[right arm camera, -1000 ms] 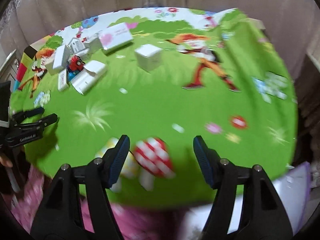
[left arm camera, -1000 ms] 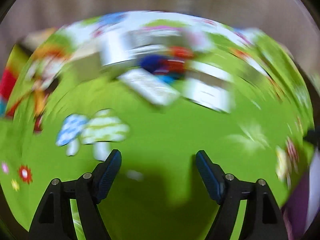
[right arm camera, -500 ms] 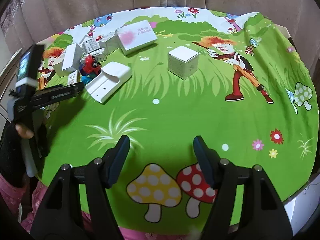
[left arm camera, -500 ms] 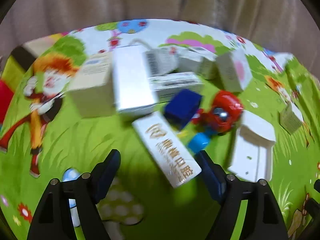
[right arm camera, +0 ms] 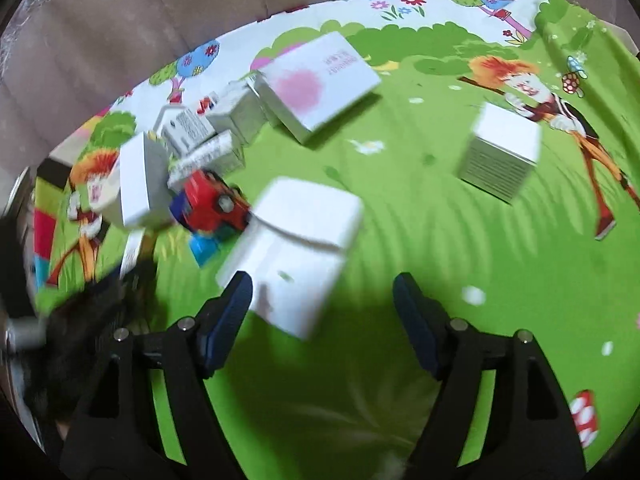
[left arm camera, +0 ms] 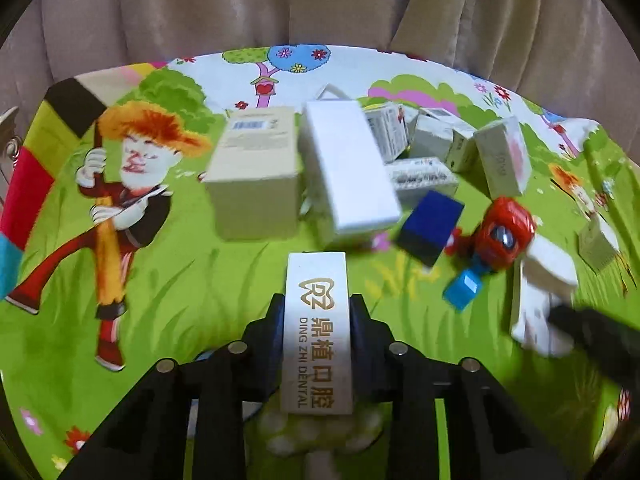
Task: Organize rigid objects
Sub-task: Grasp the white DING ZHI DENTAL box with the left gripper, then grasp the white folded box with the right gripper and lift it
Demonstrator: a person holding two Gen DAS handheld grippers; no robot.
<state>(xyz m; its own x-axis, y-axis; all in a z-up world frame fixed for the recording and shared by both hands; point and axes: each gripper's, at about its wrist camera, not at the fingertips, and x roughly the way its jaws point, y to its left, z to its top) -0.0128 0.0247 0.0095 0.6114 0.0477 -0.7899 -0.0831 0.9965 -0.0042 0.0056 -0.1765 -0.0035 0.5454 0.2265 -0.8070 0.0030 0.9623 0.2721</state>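
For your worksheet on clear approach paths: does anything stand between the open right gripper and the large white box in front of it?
Nothing visible does. The right gripper is open, and the large white box lies just ahead on the green cloth, its near corner beside the left jaw. The red toy sits off to that box's left, not in the path.

A smooth cardboard dental box (left arm camera: 316,332) is showing a satin sheen. Beyond it, the red toy car (left arm camera: 505,233) is gleaming like glossy plastic; the printed cloth (left arm camera: 180,280) beneath is looking matt.
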